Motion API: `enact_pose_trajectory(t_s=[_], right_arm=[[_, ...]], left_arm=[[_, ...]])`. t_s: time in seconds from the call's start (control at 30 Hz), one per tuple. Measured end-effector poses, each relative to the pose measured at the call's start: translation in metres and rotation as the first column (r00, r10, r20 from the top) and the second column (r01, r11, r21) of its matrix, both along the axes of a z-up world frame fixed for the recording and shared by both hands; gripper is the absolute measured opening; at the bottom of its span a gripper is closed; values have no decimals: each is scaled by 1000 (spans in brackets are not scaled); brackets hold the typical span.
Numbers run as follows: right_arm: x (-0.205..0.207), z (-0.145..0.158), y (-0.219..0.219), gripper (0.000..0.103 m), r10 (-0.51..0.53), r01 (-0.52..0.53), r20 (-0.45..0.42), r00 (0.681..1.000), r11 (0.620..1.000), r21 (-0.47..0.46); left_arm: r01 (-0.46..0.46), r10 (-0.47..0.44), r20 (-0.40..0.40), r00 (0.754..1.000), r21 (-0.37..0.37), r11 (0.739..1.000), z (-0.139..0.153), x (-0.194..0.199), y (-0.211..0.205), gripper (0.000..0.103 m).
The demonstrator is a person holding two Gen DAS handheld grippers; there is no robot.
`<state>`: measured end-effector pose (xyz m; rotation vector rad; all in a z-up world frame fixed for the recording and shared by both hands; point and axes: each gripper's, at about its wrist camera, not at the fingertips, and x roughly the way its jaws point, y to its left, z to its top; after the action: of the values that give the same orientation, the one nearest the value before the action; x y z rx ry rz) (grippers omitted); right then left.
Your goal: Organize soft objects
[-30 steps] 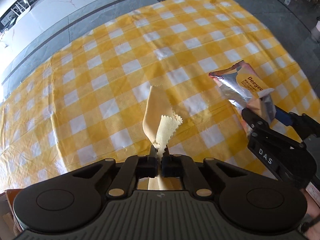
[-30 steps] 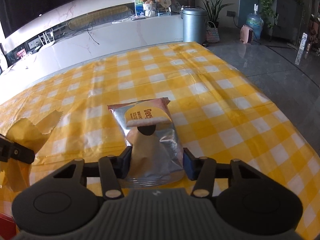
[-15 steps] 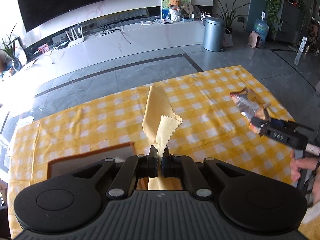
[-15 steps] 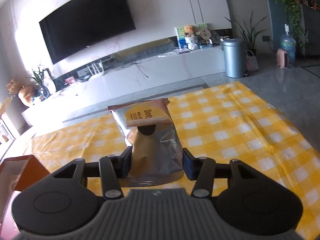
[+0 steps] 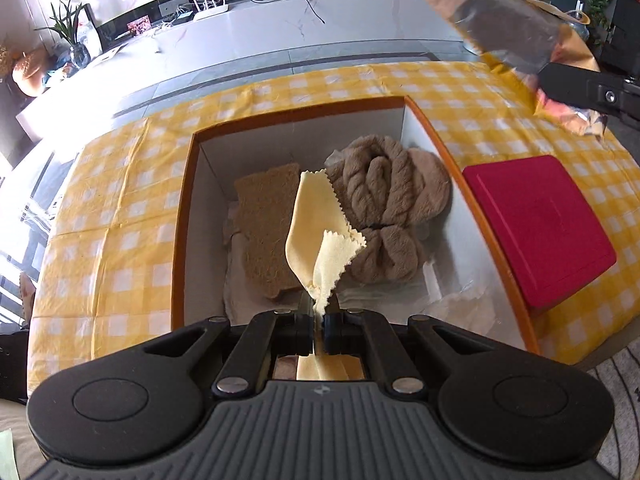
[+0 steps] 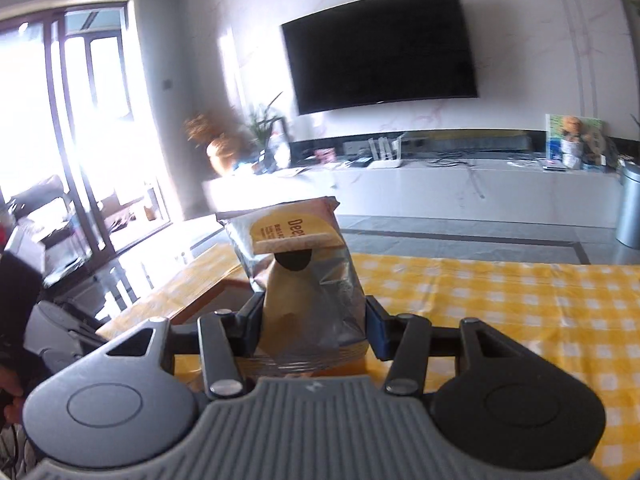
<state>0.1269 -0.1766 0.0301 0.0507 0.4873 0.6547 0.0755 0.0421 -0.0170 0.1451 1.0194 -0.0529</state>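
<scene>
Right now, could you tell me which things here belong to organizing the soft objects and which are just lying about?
Part of the job:
- yellow cloth, pinched in the left gripper
- snack packet, held in the right gripper
- orange-rimmed box
- brown plush towel and coarse brown pad in it

Lying about:
- red lid
- checked tablecloth

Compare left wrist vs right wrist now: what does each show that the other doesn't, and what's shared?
Left wrist only: the left claw shut on the yellow cloth above the open box, the brown towel and tan pad inside, and the red lid beside it.

Right wrist only: the right claw closed on the snack bag's sides, the window, most of the TV.

Both: the snack bag, the checked cloth, the white counter.
</scene>
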Motion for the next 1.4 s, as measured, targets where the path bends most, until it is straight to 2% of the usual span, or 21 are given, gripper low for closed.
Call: enact_pose_trajectory(t_s=[0.03,0.07,0.1,0.13,0.17,0.23,0.33,0.5,0.7,0.8,0.83,0.9,1.0,1.1,1.13,1.23,1.4], right_arm=[[-3,-3,13,51,29,-30,-8,1000,999,-15],[-4,-6,25,51,50,-50,-19,999,998,-28],[-5,-8,33,51,48,-49,-25,999,998,-36],[-6,-12,43,51,39,-40,-31,999,997,-59],[-6,-16,51,51,39,-41,-29,999,995,-96],[-6,-22,60,51,44,-48,-32,999,990,-130],[-5,-29,65,51,52,-61,-67,996,988,-143],[-10,-41,85,51,91,-111,-119,989,978,-177],[-28,-58,119,51,184,-218,-172,968,954,-206],[-38,-64,134,57,227,-267,-176,958,930,-252],[-41,-64,137,64,232,-268,-160,960,926,-267],[-44,-61,140,76,224,-254,-135,965,925,-281],[-44,-49,132,77,229,-252,-121,966,939,-236],[-42,-39,123,83,156,-170,-83,984,961,-217],[-40,-36,119,83,125,-138,-73,990,967,-216],[-35,-31,107,83,52,-62,-55,997,977,-205],[-30,-26,86,83,-57,49,-41,998,985,-165]], left_arm=[[12,-11,-16,1000,37,999,-4,-4,3,17],[34,-31,-43,999,90,995,-9,-6,2,35],[43,-36,-51,998,135,990,-12,-7,1,48],[43,-39,-23,999,165,985,-15,-14,1,73],[42,-46,15,999,177,983,-14,-20,2,84],[36,-49,71,996,175,984,-14,-31,10,84],[-4,-8,92,996,127,992,-7,-39,21,84],[-178,142,222,965,150,973,13,-45,49,84],[-272,245,251,936,78,959,30,-45,75,84],[-308,284,299,911,38,951,36,-48,79,82],[-312,288,311,906,27,950,37,-48,79,82],[-312,290,333,897,13,950,40,-47,79,82],[-319,300,378,876,-13,948,43,-47,78,82],[-318,316,421,850,-67,946,50,-50,73,77],[-302,305,428,851,-77,950,53,-50,70,74],[-276,280,437,854,-76,958,57,-49,55,74],[-232,285,466,837,-170,958,58,-54,38,74]])
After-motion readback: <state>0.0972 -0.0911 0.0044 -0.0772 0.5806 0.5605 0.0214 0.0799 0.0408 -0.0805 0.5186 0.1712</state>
